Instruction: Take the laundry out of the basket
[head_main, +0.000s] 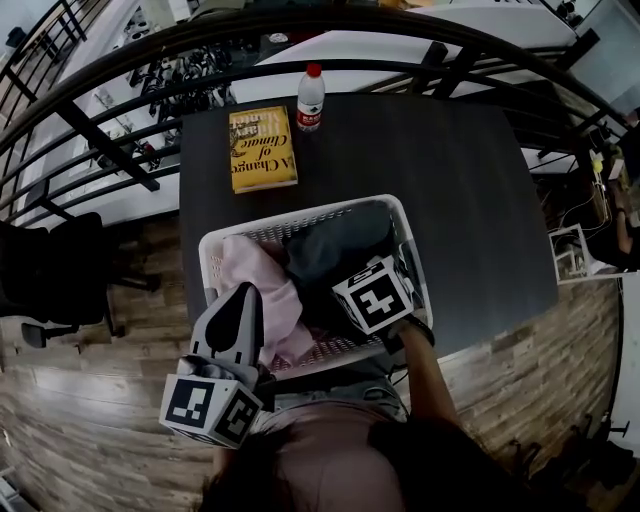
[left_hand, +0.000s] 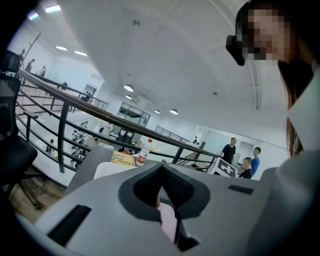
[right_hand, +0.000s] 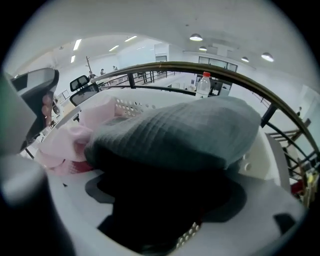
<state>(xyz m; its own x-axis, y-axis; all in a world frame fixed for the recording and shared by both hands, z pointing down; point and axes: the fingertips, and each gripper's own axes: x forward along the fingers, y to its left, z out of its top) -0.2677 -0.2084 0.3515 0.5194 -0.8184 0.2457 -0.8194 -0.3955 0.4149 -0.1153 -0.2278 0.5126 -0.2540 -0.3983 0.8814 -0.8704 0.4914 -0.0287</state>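
A white laundry basket stands on the dark table. In it lie a pink garment and a dark grey garment. My left gripper is at the basket's near left corner, shut on a fold of the pink garment. My right gripper is down inside the basket at its right side. In the right gripper view its jaws stand wide apart with dark cloth bulging between them. The grey garment is heaped just ahead, and the pink garment lies to its left.
A yellow book and a plastic water bottle sit at the table's far left. A black railing curves behind the table. A dark chair stands on the wood floor to the left. People stand far off in the left gripper view.
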